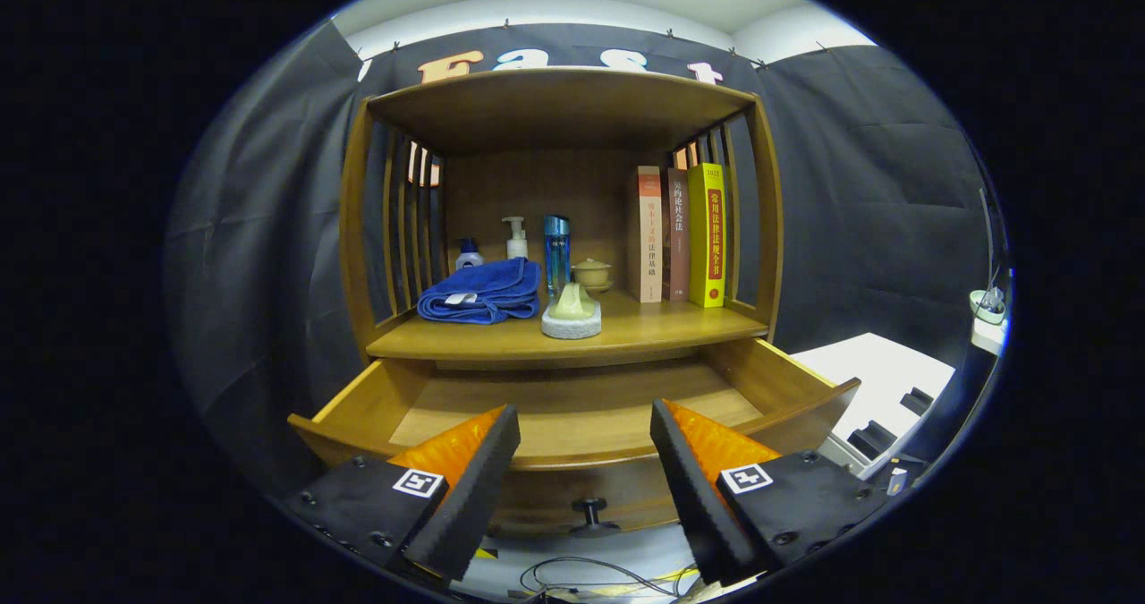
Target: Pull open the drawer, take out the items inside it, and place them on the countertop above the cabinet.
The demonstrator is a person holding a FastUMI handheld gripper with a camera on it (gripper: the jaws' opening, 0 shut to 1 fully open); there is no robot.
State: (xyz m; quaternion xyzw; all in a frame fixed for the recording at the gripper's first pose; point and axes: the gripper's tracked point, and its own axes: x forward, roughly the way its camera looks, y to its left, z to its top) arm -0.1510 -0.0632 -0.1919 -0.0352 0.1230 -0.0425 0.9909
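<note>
- Black cloth is draping the booth behind a wooden cabinet [564,228] with slatted sides, and its counter [644,328] is sitting just above a wooden drawer [572,407] that is standing pulled open.
- Facing the drawer, the tool [586,447] is hovering with its fingers spread wide and released, holding nothing; the drawer's front edge is showing between them and its small dark round knob [590,514] is sitting just below that gap.
- Judging from here, the visible drawer floor is looking bare, though the near strip behind the front panel is hidden, so I cannot tell whether anything is left inside.
- To do this step well, the tool should be tipping down over the front edge for a look into that near strip before closing on anything, and keeping its fingers clear of the drawer sides.
- On the counter, a folded blue towel [483,293] is lying to the left, with a pale green lump on a white round base [572,310] just beside it.
- Behind those, a white pump bottle [516,239], a blue-capped bottle [468,253], a tall blue bottle [556,250] and a small lidded ceramic cup [591,273] are standing, and three upright books [680,235] are lining the right side.
</note>
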